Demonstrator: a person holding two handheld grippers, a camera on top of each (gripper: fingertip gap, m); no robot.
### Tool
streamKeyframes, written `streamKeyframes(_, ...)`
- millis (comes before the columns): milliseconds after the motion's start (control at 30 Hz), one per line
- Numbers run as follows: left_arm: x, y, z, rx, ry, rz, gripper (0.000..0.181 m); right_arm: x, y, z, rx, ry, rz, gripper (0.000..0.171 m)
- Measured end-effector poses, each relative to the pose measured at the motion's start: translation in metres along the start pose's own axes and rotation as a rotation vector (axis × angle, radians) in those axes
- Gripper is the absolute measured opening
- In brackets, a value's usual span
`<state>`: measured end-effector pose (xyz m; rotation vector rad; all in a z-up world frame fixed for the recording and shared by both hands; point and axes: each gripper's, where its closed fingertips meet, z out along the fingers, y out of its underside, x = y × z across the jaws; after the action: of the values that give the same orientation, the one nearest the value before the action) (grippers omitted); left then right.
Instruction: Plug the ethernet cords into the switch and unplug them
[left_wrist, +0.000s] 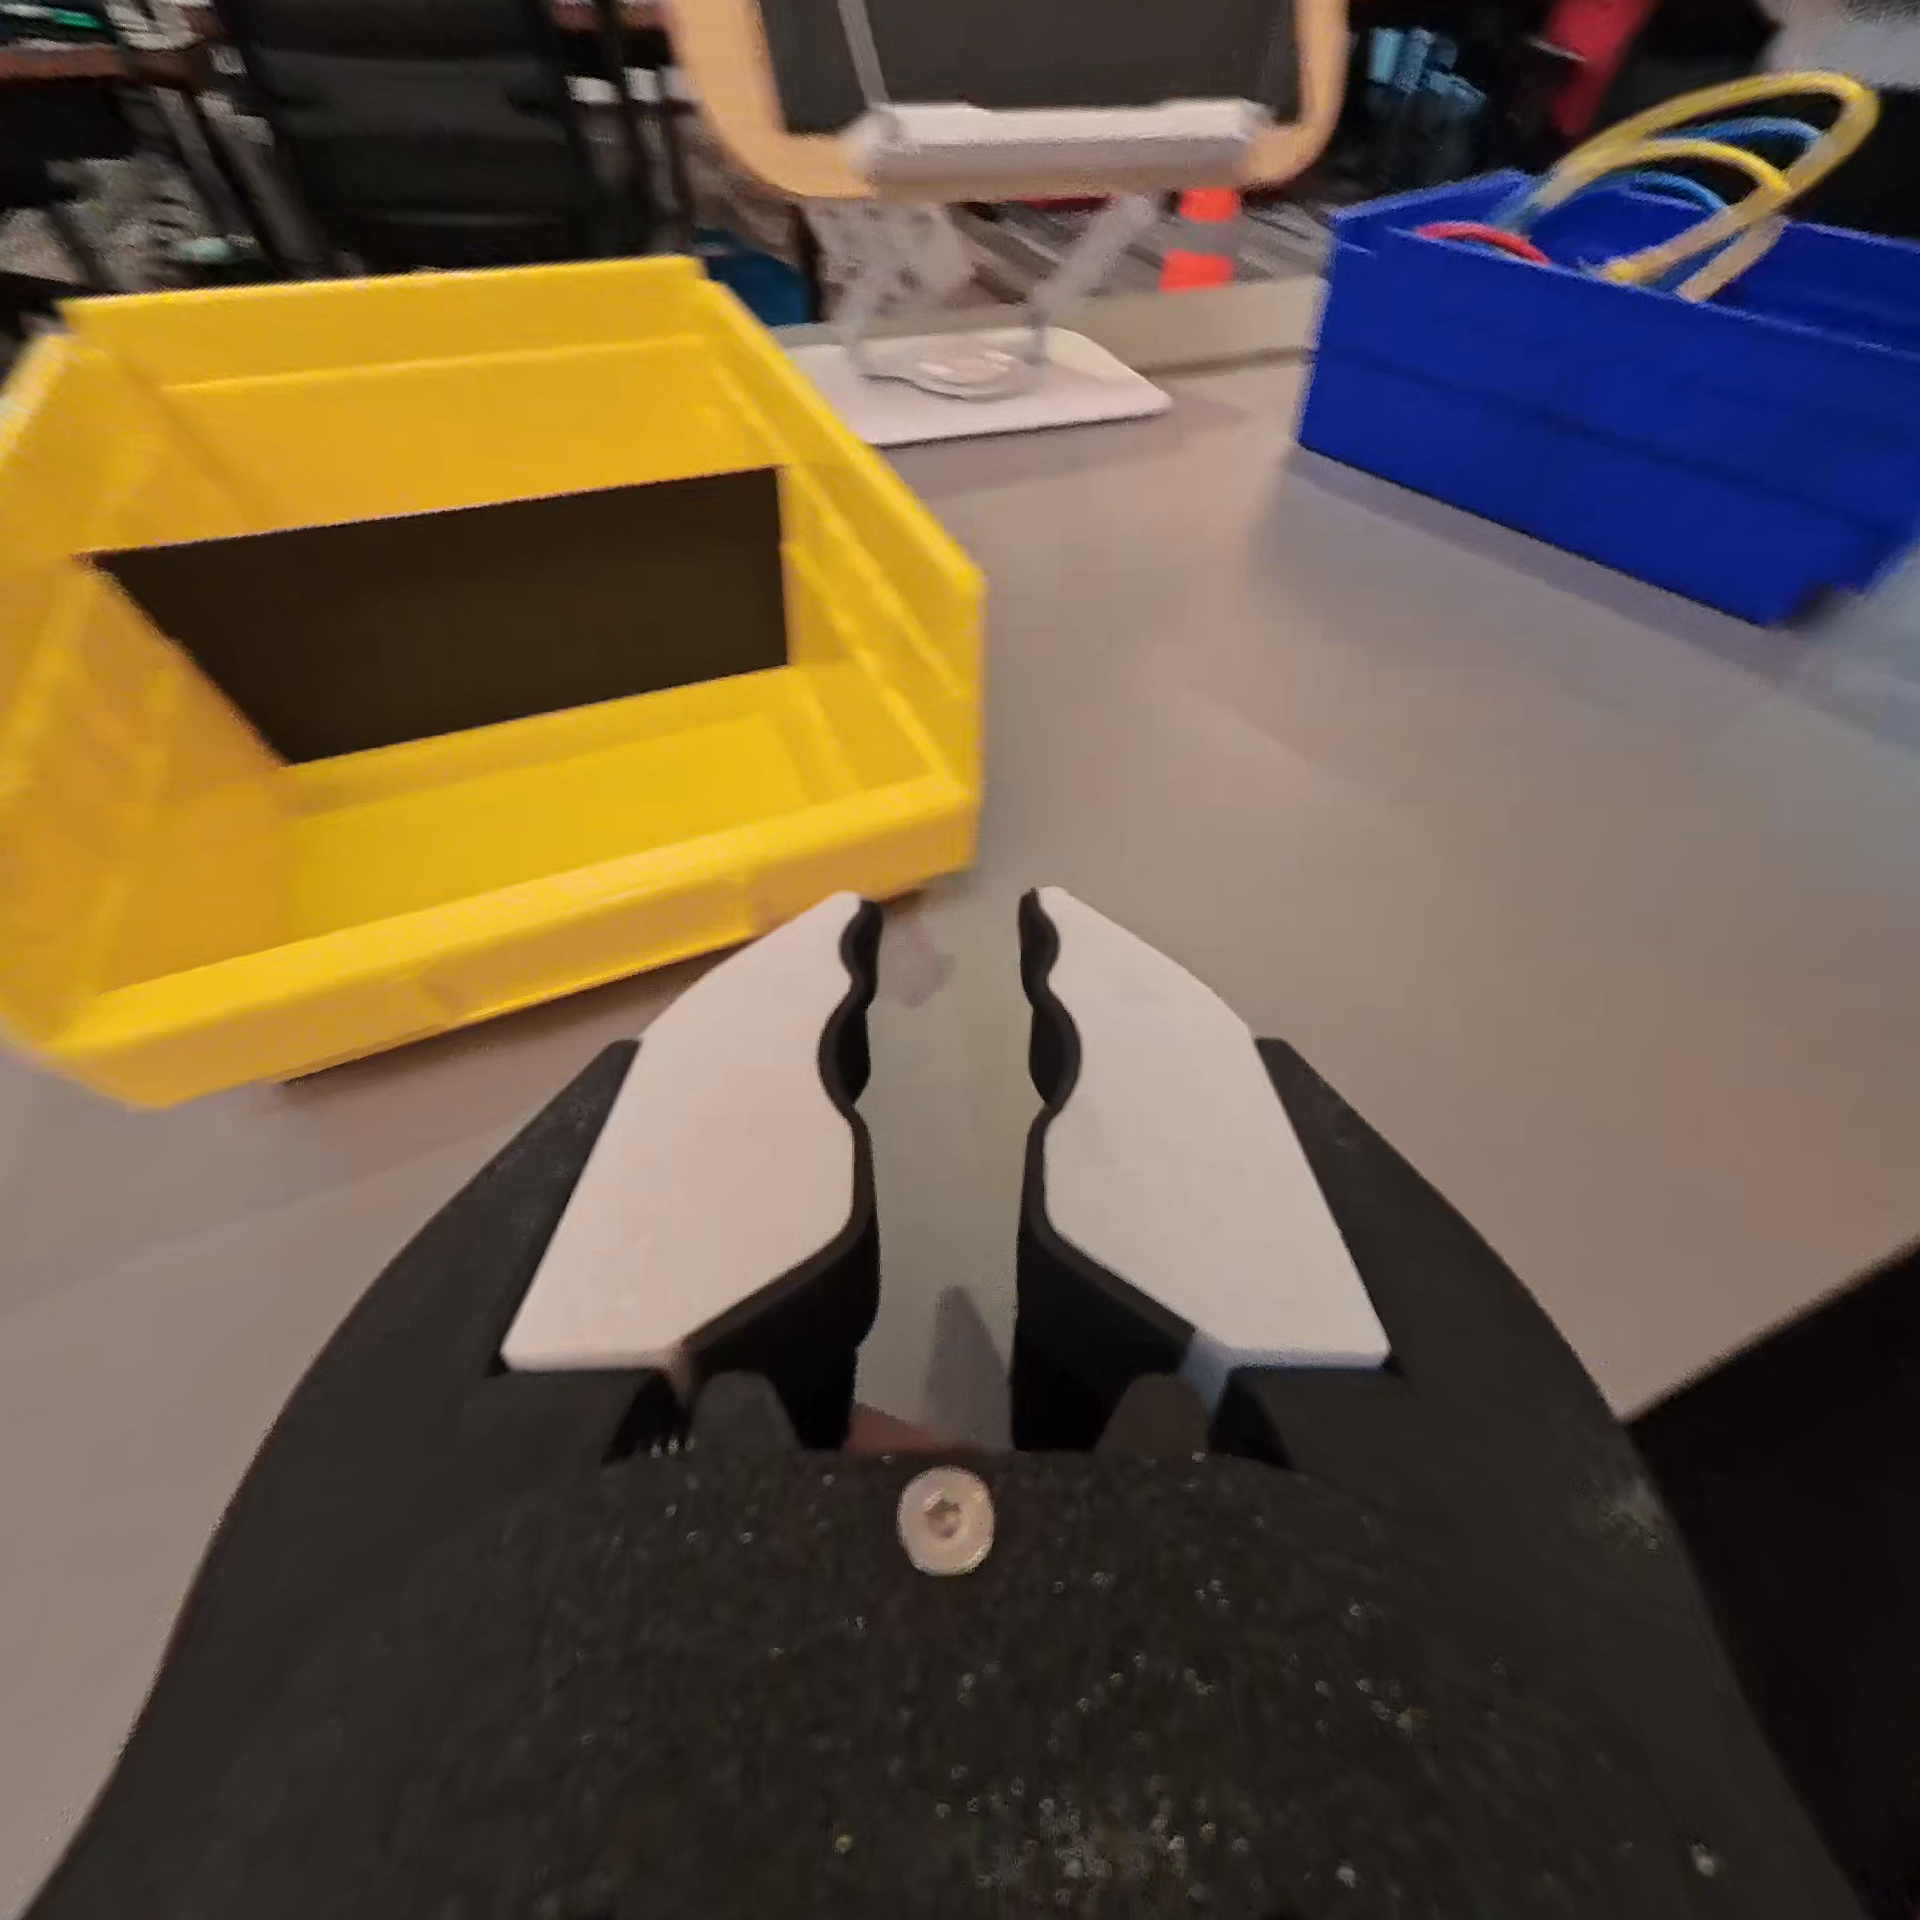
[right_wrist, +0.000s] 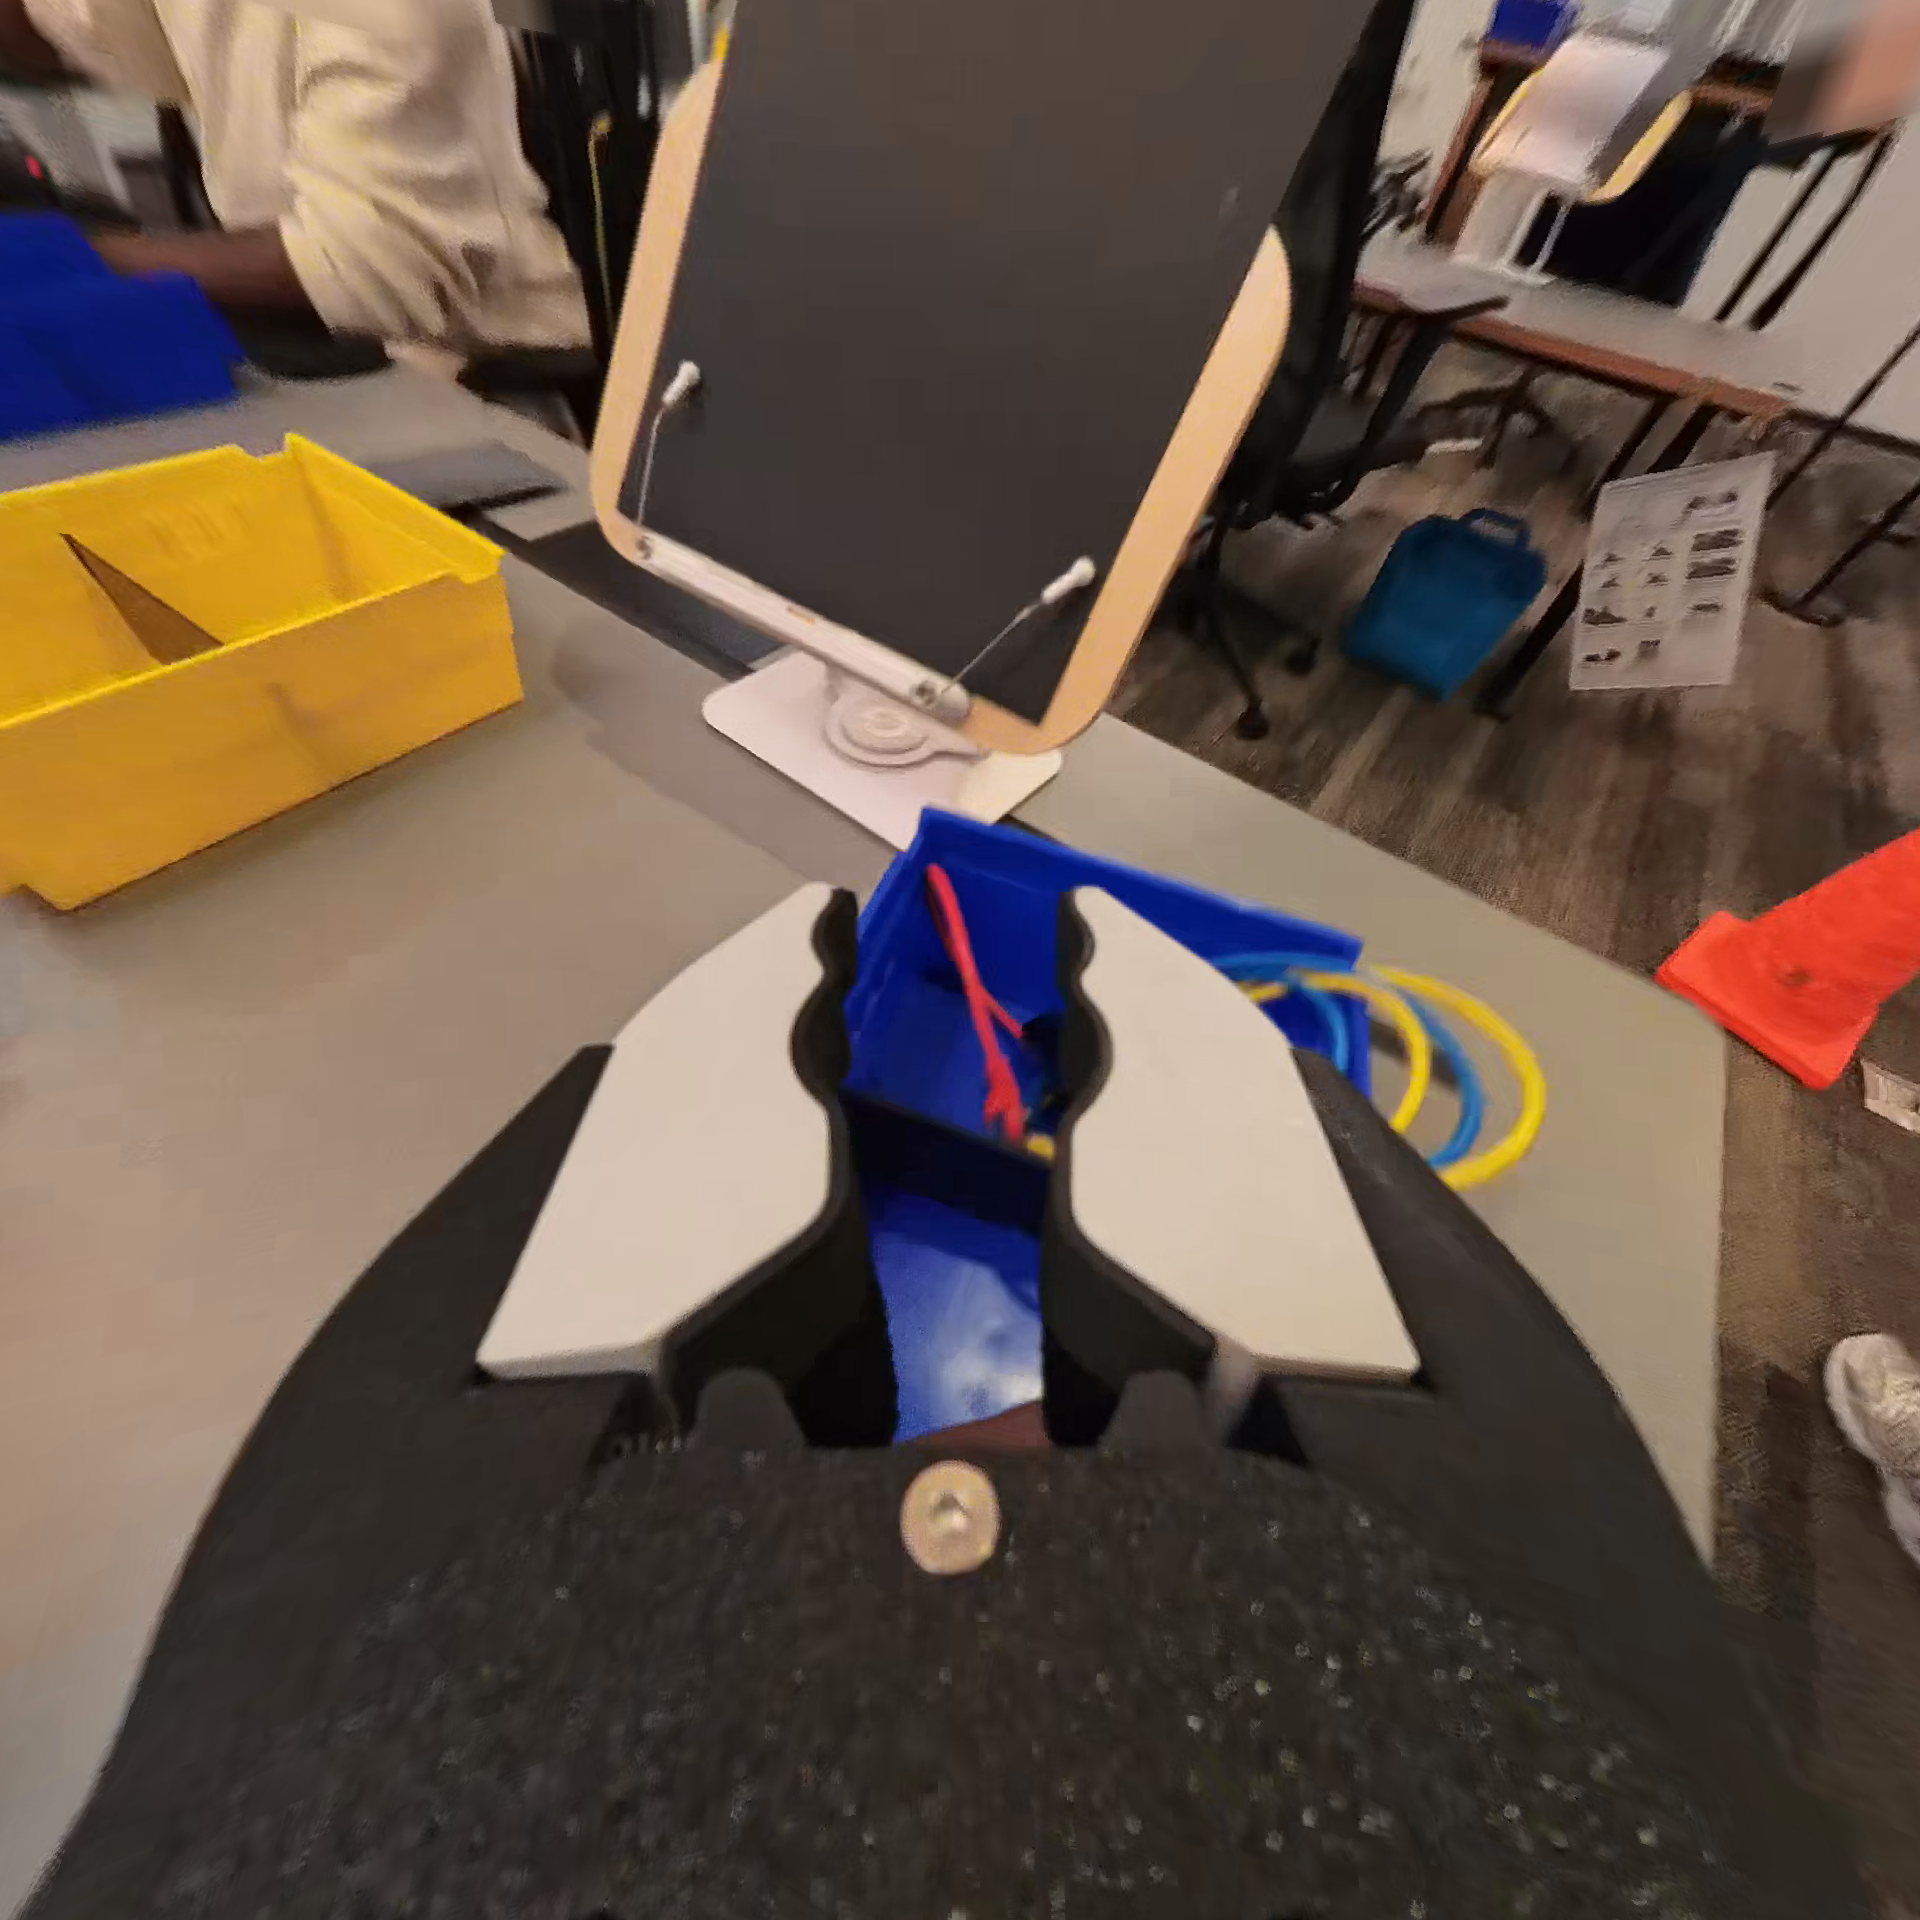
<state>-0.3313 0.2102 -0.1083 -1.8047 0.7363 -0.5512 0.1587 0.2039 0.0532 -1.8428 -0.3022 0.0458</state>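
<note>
Right gripper released, hovering over blue bin at desk's right edge, likely lining up on cords. Left gripper released, empty, beside yellow bin.

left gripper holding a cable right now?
No: in the left wrist view the left gripper is open with only bare grey table between its fingers, and the cables sit in the blue bin.

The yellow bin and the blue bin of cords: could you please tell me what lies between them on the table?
Only bare grey table lies between the yellow bin and the blue bin; the left wrist view shows it best.
</note>
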Motion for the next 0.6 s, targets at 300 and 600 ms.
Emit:
streamKeyframes(300,-0.071,0.001,-0.015,0.016,-0.225,-0.039,0.033,-0.034,0.196,-0.053,-0.067,0.101,0.261,0.033)
streamKeyframes(600,-0.076,0.010,-0.006,-0.045,-0.199,-0.089,0.033,-0.025,0.193,-0.060,-0.093,0.145,0.243,0.035)
